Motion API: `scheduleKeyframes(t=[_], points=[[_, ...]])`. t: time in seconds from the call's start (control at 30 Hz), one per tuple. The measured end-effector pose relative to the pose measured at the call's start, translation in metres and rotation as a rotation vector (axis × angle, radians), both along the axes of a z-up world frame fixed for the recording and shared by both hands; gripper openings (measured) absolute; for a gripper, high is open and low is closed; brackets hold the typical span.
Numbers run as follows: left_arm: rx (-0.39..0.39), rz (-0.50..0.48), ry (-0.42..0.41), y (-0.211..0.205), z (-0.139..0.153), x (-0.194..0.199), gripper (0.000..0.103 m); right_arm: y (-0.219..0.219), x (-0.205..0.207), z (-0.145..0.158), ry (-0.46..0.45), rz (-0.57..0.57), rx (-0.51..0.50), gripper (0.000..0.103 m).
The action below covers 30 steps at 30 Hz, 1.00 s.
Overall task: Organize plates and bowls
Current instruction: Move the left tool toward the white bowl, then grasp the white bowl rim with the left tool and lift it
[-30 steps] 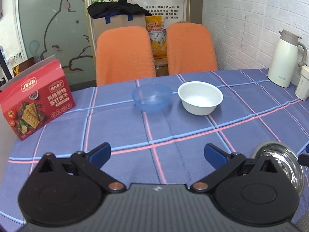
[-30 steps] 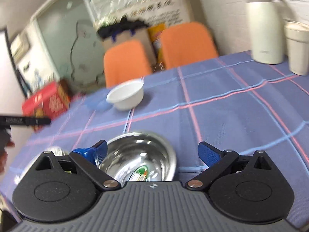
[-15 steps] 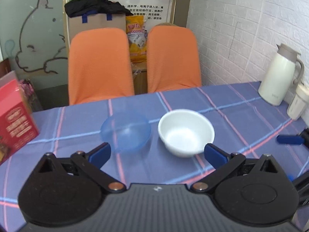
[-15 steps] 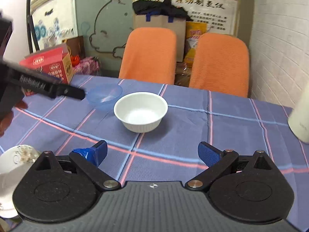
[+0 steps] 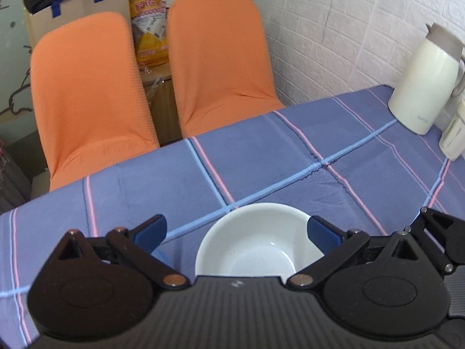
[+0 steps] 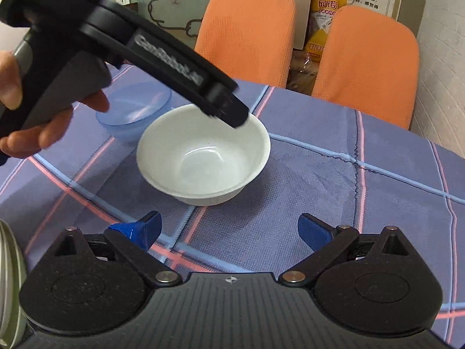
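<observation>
closer now, left gripper (image 5: 237, 234) jaws spread over white bowl (image 6: 203, 152), blue bowl (image 6: 133, 109) beside; right gripper (image 6: 229, 229) open.

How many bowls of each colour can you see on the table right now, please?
White bowl: 1
Translucent blue bowl: 1
Total: 2 bowls. A metallic rim shows at the left edge of the right wrist view, but I cannot tell what it is.
</observation>
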<state>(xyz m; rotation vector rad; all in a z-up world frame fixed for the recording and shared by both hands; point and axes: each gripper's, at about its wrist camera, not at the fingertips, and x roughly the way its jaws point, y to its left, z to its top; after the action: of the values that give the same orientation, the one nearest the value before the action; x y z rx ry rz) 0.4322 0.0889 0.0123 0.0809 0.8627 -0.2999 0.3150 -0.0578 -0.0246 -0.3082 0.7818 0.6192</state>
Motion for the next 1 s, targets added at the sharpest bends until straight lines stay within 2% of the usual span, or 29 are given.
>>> scheduleKeyframes(t=[0.3,0.37,0.43,0.47,0.53,0.63,0.83,1.0], points=[[0.061,-0.035,0.009,-0.009,-0.024,0.009,0.089,0.013,0.016,-0.010,0.031,-0.002,-0.001,0.087],[0.050,-0.044,0.020,-0.008,-0.027,0.008,0.081,0.014,0.017,-0.011,0.045,0.014,0.025,0.086],[0.038,-0.047,0.043,-0.008,-0.031,0.009,0.064,0.015,0.017,-0.008,0.061,0.050,0.079,0.086],[0.036,-0.039,0.054,-0.007,-0.033,0.009,0.062,0.015,0.017,-0.007,0.056,0.058,0.093,0.085],[0.032,-0.021,0.067,-0.005,-0.037,0.009,0.052,0.021,0.014,-0.005,0.013,0.071,0.062,0.085],[0.005,-0.004,0.075,-0.001,-0.036,0.008,0.051,0.031,0.007,-0.005,-0.044,0.091,0.022,0.084],[-0.009,0.001,0.080,-0.001,-0.029,0.004,0.051,0.031,-0.003,0.007,-0.080,0.087,0.044,0.085],[-0.026,0.000,0.054,-0.006,-0.010,-0.009,0.051,0.025,-0.018,0.021,-0.105,0.076,0.053,0.085]])
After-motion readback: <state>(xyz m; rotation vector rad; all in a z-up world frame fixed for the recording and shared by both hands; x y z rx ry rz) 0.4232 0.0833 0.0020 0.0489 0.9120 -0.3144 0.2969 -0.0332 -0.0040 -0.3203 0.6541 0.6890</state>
